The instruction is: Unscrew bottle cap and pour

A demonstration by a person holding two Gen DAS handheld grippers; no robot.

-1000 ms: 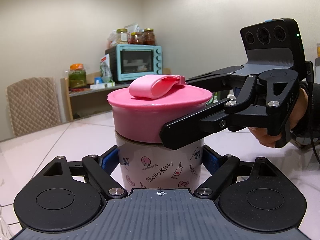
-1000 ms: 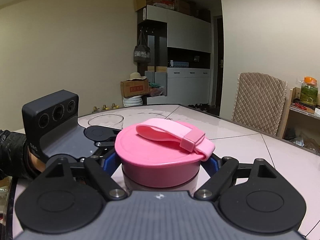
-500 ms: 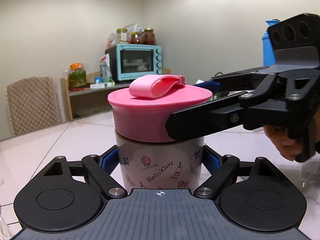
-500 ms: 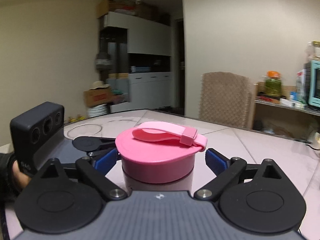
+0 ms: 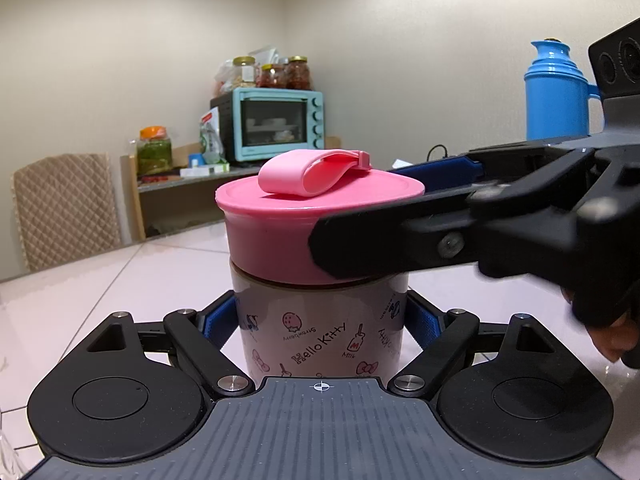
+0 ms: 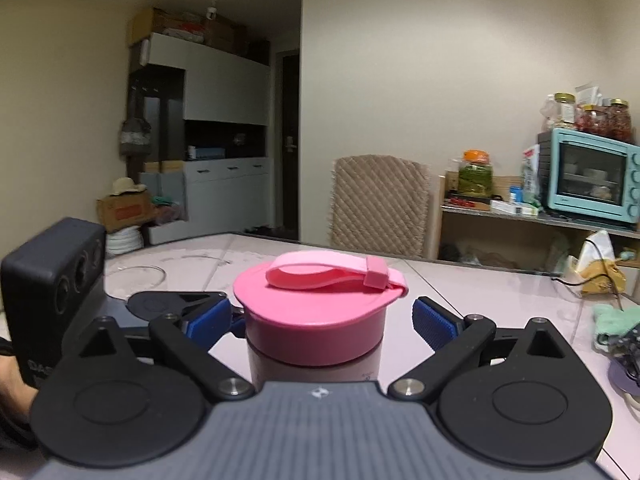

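On table, upright, white printed bottle with pink cap screwed on. Clamped low on bottle by left gripper. Either side of cap, apart from it, blue pads of right gripper, jaws opening, holding nothing.

A lived-in home dining area. Ahead of the left gripper, a teal countertop oven topped with glass preserve jars sits on a wooden shelf, beside a quilted beige chair back. Ahead of the right gripper stand grey-and-white storage cabinets, with a glossy pale tiled tabletop below.
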